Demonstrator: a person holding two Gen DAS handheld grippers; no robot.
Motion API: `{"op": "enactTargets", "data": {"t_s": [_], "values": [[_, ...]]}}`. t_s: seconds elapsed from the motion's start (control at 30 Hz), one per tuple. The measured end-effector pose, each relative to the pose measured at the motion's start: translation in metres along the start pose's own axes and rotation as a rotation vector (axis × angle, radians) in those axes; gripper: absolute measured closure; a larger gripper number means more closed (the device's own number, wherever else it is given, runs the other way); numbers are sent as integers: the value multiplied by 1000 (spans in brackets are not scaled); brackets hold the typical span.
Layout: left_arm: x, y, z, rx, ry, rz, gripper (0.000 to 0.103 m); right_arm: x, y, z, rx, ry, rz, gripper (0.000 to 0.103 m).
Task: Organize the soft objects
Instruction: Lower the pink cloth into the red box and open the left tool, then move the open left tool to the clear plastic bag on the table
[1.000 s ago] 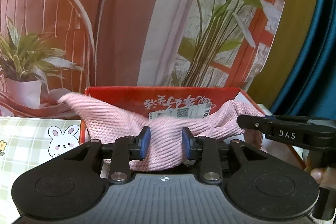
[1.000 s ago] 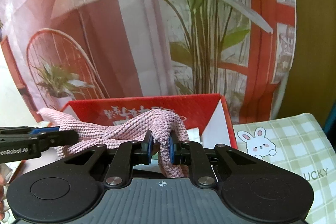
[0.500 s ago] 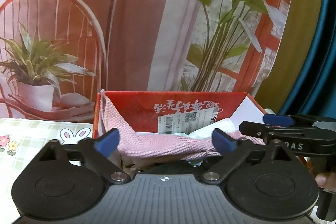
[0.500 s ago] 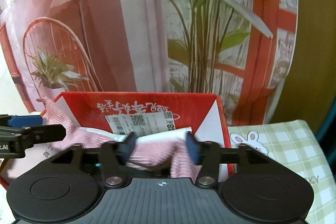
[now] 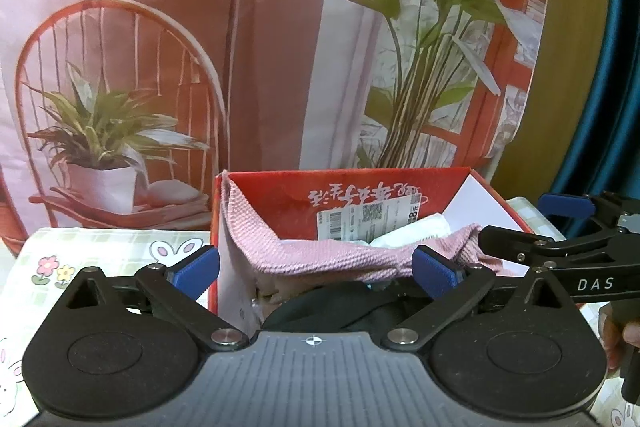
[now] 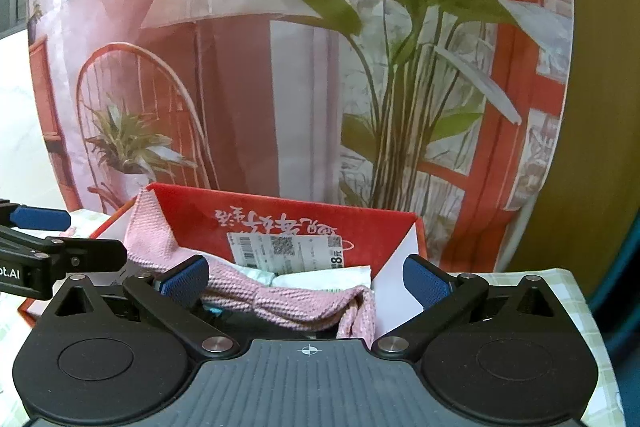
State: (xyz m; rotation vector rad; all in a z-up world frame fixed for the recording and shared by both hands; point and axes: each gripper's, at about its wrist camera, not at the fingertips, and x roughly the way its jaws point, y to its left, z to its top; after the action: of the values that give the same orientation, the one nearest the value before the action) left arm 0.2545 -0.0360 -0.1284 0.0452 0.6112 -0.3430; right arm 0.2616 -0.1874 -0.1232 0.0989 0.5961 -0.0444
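My left gripper [image 5: 316, 269] and right gripper [image 6: 306, 277] have just spread wide, releasing the pink cloth [image 5: 320, 255] into the red box [image 5: 280, 195].

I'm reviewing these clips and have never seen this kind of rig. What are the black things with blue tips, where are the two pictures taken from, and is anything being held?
There is no robot here. A person holds a two-finger gripper in each hand, and a fisheye camera on each one looks forward along its fingers. One picture is from the left gripper, the other from the right gripper; each also shows the other gripper at its edge. The blue tips are the finger pads.

Ahead stands an open red box on a checked cloth with rabbits, before a printed backdrop. A pink cloth lies draped in the box, one corner hanging over its wall, on top of white items and something dark.

Nothing is held. Both grippers' jaws have just been opening and now stand wide, pads clear of the pink cloth.
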Motion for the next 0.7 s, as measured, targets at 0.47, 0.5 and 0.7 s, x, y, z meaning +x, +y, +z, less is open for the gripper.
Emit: {"op": "enactTargets", "data": {"t_s": [0.47, 0.5, 0.7], "values": [[-63, -10, -35, -19, -8, 39, 0, -58, 1, -30, 7, -49, 24, 0], [-66, -10, -40, -25, -2, 39, 0, -63, 2, -33, 6, -56, 28, 0], [-82, -7, -75, -37, 52, 42, 0, -90, 8, -55, -10, -87, 54, 0]]}}
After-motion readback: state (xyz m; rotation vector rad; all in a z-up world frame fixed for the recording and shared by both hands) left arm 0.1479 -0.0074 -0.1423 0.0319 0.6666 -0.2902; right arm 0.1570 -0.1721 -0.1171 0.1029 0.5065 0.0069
